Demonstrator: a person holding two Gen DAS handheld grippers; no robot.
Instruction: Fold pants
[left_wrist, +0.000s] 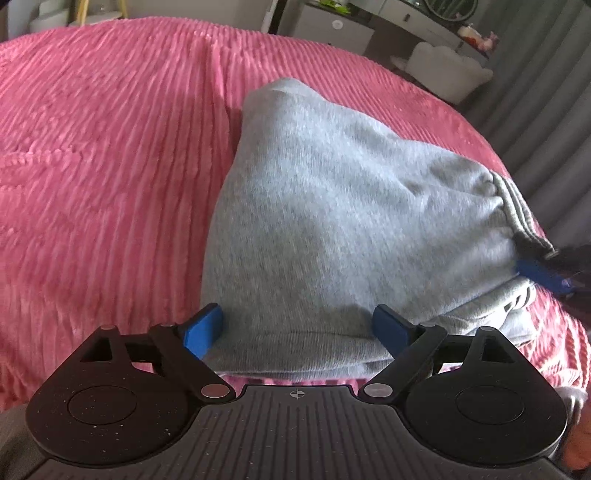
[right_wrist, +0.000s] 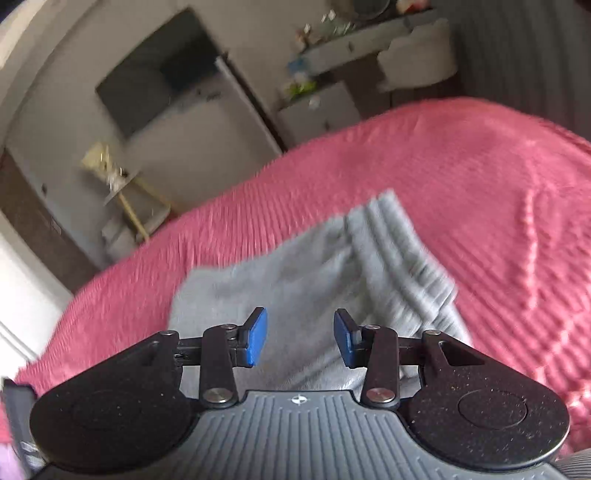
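Grey sweatpants (left_wrist: 332, 221) lie folded in a bundle on the pink ribbed bedspread (left_wrist: 110, 166). Their elastic waistband (left_wrist: 517, 210) is at the right. My left gripper (left_wrist: 299, 328) is open wide, its blue pads standing either side of the bundle's near edge without pinching it. A blue finger of the right gripper (left_wrist: 539, 275) shows just past the waistband. In the blurred right wrist view, the right gripper (right_wrist: 299, 336) hovers over the pants (right_wrist: 280, 280) with its jaws partly apart and nothing between them. The waistband (right_wrist: 399, 251) lies ahead of it.
The bedspread (right_wrist: 480, 184) stretches wide to the left of the pants. Beyond the bed stand a white chair (left_wrist: 450, 70), a dressing table (left_wrist: 424, 22) and grey curtains (left_wrist: 546, 92). A dark wall screen (right_wrist: 155, 70) and a small yellow-legged table (right_wrist: 125, 192) are further off.
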